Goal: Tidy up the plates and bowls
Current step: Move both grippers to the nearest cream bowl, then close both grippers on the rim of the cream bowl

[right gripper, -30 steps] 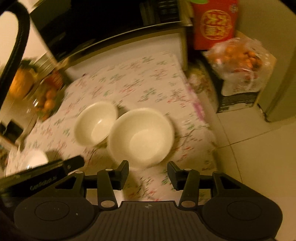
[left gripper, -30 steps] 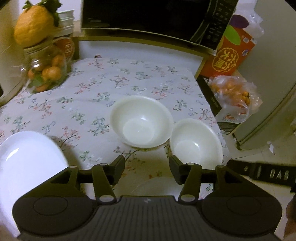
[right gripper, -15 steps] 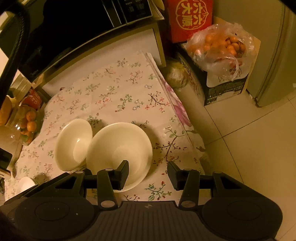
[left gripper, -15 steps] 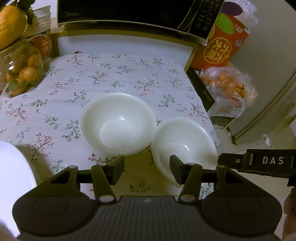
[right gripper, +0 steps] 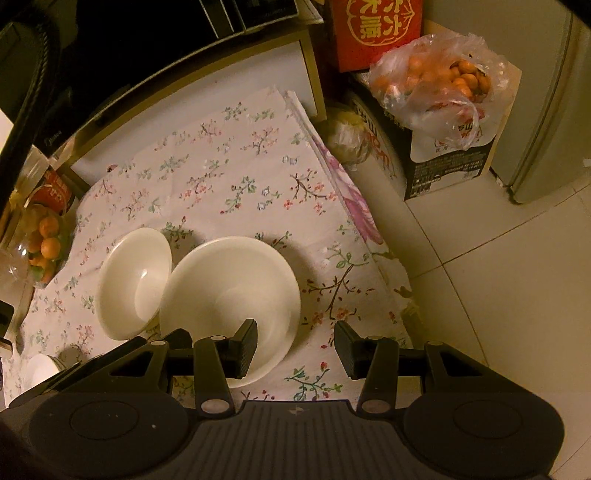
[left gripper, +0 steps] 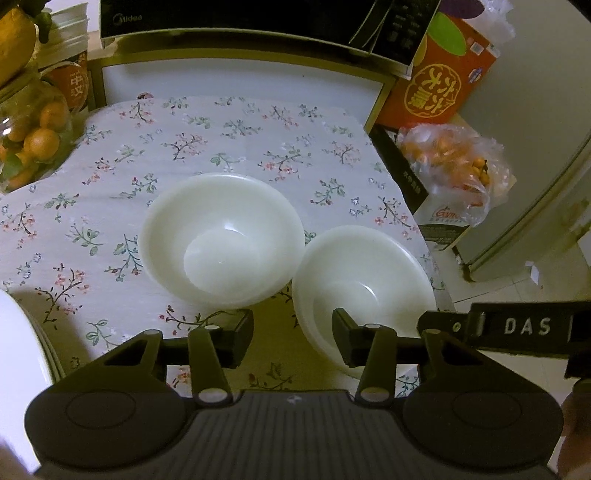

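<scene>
Left gripper point(left gripper: 293, 338) advanced since a second ago; jaws closing, near rim of right bowl point(left gripper: 364, 284) between fingers, not yet pinched. Right gripper point(right gripper: 295, 345) descended, released, straddling same bowl's rim. Both bowls on cloth point(left gripper: 221, 147), left bowl point(left gripper: 221, 236) adjacent. Plate point(left gripper: 18, 362) far left. Stacking imminent.

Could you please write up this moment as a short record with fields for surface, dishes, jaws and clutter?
surface: floral tablecloth
bowls: two white bowls, left bowl and right bowl, side by side, both upright and empty
plates: white plates at the left edge of the left wrist view
left gripper: jaws closing, nothing between them, low near the right bowl's rim
right gripper: jaws apart over the right bowl's near rim, no grip
clutter: jar of oranges, bag of oranges, red box, microwave
</scene>
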`<state>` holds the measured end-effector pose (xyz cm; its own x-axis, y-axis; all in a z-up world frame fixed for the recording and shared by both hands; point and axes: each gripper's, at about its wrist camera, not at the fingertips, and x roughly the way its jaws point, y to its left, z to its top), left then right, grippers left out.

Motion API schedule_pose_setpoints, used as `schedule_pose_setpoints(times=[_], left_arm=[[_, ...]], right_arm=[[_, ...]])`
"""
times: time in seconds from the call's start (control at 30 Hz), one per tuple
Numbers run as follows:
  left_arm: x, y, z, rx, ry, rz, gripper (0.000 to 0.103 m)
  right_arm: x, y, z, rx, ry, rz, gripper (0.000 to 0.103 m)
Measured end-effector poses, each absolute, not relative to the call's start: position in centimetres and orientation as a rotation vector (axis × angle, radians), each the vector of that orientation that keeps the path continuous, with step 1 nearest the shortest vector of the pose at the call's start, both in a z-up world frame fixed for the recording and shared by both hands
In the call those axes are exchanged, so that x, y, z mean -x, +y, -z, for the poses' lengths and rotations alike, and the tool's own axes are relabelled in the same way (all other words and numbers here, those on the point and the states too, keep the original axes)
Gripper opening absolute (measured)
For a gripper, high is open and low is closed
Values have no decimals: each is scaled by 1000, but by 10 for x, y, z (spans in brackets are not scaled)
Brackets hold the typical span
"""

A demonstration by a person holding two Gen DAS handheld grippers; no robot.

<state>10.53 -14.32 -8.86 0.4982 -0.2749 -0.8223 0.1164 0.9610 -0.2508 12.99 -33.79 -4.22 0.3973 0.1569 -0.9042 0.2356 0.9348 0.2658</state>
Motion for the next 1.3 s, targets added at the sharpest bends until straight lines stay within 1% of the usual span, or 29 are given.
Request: schedule_pose_setpoints(times=[0.1,0.33,0.37,0.4,0.43,0.5,0.6,0.63,0.7,1.3], left_arm=[[-107,-144,92,170,1032,237,36],[-109,-145,94,182,1029,257,31],[-110,-145,95,193,1032,262,28],[-110,-144,97,207,1036,267,24],[-111,-144,98,217,1040,270,22],[-111,-143,100,236,1045,278,15],[-110,-141,100,253,1045,283,12],[-110,-141,99,255,1041,283,11],[-110,-140,97,259,1034,283,10],[-111,-139,96,265,1031,288,8]], right_arm=[[-131,-336,49,-388,1192,50,44],[-131,-333,58,-411,1221,47,43],[-132,-334,59,-415,1220,46,42],[-131,-334,59,-421,1221,47,39],[-131,-334,59,-429,1222,48,37],[-132,-335,60,-435,1223,50,29],[-132,-335,59,-439,1219,42,18],[-132,-336,59,-444,1218,36,17],[-131,-335,57,-447,1216,25,11],[-130,-338,54,-474,1211,18,9]])
